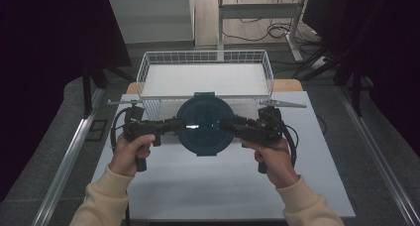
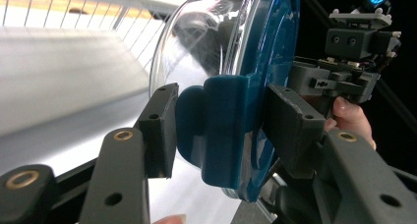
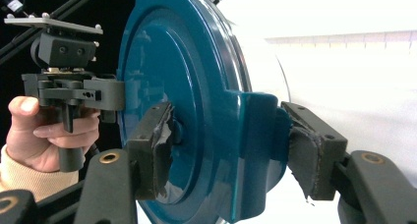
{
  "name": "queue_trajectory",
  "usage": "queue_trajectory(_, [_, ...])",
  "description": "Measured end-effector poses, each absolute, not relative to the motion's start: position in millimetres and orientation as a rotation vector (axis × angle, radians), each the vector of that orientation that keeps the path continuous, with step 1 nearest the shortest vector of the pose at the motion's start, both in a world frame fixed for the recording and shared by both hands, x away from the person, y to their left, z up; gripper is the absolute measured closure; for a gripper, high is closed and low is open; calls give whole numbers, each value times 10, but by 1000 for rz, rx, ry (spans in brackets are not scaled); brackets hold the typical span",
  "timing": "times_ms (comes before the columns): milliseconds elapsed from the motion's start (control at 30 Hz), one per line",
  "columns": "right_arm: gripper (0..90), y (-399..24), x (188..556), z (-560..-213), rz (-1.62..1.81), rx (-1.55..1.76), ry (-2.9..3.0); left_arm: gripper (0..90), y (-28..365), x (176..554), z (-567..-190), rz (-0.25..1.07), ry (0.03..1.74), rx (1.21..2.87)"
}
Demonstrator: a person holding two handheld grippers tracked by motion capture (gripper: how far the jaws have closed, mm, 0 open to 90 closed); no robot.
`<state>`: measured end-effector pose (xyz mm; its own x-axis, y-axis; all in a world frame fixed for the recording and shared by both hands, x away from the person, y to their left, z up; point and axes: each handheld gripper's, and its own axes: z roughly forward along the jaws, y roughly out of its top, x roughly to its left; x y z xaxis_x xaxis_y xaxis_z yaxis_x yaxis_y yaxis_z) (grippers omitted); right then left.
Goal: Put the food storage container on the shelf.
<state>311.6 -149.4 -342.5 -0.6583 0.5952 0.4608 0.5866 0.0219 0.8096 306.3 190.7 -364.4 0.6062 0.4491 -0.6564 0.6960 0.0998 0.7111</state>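
The gripper views reveal a clear bowl under the blue lid (image 1: 204, 123). The left gripper (image 1: 174, 125) and right gripper (image 1: 224, 125) each clamp a side clasp, seemingly holding it above the table (image 1: 198, 186), before the wire basket (image 1: 205, 57).

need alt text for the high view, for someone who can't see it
Two hands hold a round container with a dark blue lid between them over a white table, the left tongs clamped on its left edge and the right tongs on its right edge. An empty white wire basket stands just behind it.
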Motion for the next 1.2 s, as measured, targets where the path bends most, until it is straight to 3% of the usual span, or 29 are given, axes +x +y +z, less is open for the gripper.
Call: queue_trajectory(1200, [394, -1350, 4021, -2696, 1773, 1212, 2238, 481, 2037, 3945, -2988, -209, 995, 1508])
